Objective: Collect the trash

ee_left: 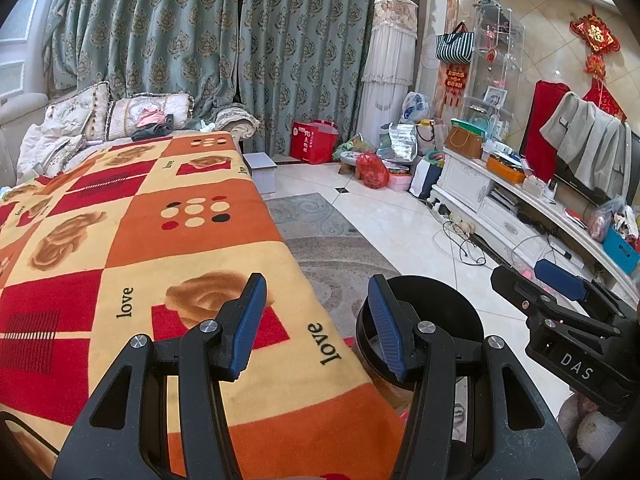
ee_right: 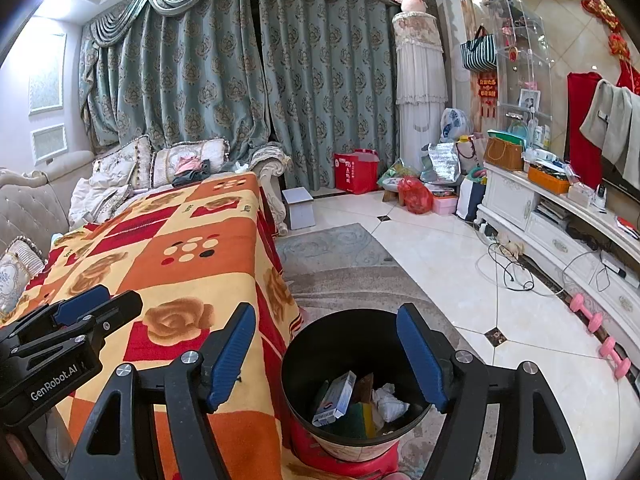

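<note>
A black trash bin (ee_right: 304,360) stands on a red stool beside the table. Inside it lie a small white-and-blue box (ee_right: 336,398), crumpled white paper (ee_right: 388,400) and a green-and-yellow sponge (ee_right: 364,416). My right gripper (ee_right: 326,360) hovers over the bin's mouth, open, with nothing between its blue pads. My left gripper (ee_left: 318,326) is open and empty over the table's near corner, where the blanket (ee_left: 160,220) is orange, red and yellow. The bin (ee_left: 440,300) shows behind its right finger. Each gripper appears in the other's view: the right gripper (ee_left: 520,276) and the left gripper (ee_right: 116,300).
A grey patterned rug (ee_right: 340,256) and white tiles lie beyond the bin. A white TV cabinet (ee_right: 560,240) runs along the right, with cables (ee_right: 512,272) and pink dumbbells (ee_right: 592,320) at its foot. Bags (ee_right: 416,196) crowd the far corner. A sofa with cushions (ee_right: 120,184) is left.
</note>
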The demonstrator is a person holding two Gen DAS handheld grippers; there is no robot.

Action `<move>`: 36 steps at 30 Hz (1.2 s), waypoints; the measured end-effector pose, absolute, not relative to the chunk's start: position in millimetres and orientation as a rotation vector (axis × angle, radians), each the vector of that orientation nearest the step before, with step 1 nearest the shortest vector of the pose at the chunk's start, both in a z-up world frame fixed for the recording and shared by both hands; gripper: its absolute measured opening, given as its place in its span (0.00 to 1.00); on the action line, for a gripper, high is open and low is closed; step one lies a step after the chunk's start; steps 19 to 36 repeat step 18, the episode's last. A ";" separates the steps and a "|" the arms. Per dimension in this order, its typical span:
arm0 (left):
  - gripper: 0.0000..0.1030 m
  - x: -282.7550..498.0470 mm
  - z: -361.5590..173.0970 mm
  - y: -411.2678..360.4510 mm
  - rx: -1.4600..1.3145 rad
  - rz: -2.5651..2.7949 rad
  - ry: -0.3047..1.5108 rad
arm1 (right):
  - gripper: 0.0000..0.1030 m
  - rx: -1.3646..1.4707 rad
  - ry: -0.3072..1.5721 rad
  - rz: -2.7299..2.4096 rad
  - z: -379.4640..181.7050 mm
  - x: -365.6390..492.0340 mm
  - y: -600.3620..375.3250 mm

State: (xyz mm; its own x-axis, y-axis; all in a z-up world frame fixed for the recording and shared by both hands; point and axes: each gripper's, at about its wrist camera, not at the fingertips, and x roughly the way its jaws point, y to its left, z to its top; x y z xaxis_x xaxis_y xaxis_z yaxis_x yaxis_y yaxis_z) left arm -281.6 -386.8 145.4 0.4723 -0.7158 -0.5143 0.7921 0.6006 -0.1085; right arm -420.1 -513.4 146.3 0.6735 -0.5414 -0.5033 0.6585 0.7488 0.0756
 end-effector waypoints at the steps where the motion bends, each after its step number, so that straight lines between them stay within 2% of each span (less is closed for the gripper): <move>1: 0.50 -281.4 145.7 -387.0 0.153 -0.927 0.554 | 0.69 0.261 0.479 -0.684 146.2 -420.2 -513.4; 36: 0.50 -289.2 137.6 -380.4 0.161 -0.922 0.557 | 0.70 0.263 0.489 -0.679 137.2 -423.4 -509.7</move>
